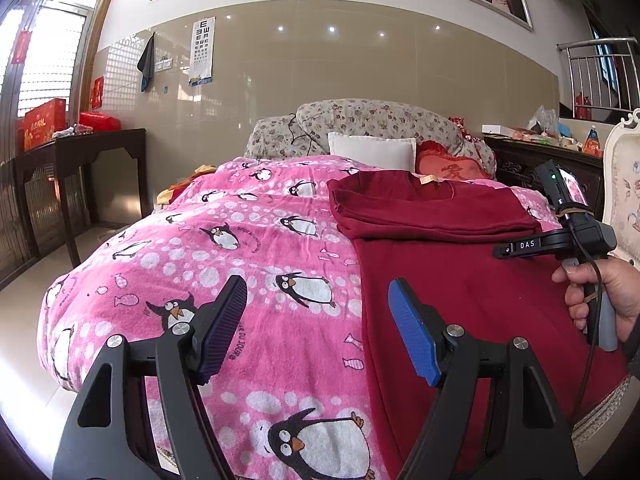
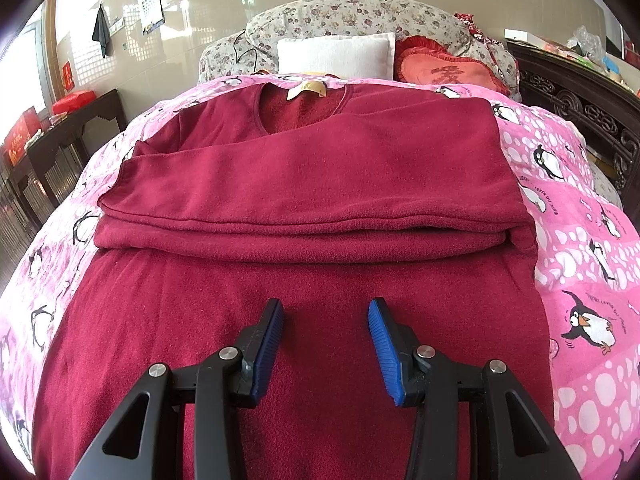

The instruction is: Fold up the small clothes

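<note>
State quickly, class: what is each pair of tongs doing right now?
Left tongs: open, holding nothing, above the pink penguin-print blanket.
Right tongs: open, holding nothing, above the dark red fleece top.

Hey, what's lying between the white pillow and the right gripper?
In the right wrist view, only the dark red top, its sleeves folded across, lies between the white pillow and the right gripper.

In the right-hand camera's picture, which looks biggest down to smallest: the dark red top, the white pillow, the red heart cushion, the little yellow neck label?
1. Dark red top
2. White pillow and red heart cushion: about alike, unsure
3. Yellow neck label
</note>
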A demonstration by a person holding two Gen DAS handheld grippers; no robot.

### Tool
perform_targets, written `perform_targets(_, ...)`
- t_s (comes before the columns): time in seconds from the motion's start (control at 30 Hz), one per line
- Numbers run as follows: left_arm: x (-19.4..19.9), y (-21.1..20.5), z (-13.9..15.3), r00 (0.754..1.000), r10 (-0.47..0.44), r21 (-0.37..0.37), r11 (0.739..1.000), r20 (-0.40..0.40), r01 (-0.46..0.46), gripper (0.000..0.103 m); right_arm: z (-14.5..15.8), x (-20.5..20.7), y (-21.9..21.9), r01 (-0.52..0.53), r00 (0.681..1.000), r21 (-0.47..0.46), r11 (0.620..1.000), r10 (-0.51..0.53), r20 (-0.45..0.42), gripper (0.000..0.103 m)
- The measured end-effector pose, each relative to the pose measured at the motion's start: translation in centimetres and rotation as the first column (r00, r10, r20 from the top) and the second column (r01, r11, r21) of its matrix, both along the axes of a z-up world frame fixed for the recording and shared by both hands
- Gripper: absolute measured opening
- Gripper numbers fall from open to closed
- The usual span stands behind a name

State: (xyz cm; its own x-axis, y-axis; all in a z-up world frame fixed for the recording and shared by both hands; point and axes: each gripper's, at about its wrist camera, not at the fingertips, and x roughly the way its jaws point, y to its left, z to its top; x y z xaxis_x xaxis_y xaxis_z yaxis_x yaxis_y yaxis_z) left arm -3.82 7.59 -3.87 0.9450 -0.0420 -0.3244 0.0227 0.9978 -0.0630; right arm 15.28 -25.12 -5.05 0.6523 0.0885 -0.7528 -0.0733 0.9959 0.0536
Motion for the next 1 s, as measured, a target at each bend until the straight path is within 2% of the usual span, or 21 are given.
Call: perform_targets(1.0,0.07,0.23,-0.2,1.0,0.001,-0.01,1.0,-0.014,-0.001,0.075,-0.07,-0.04,0.14,-0.004,1.0,-0.002,1.0,0.004,-0.003,0.046)
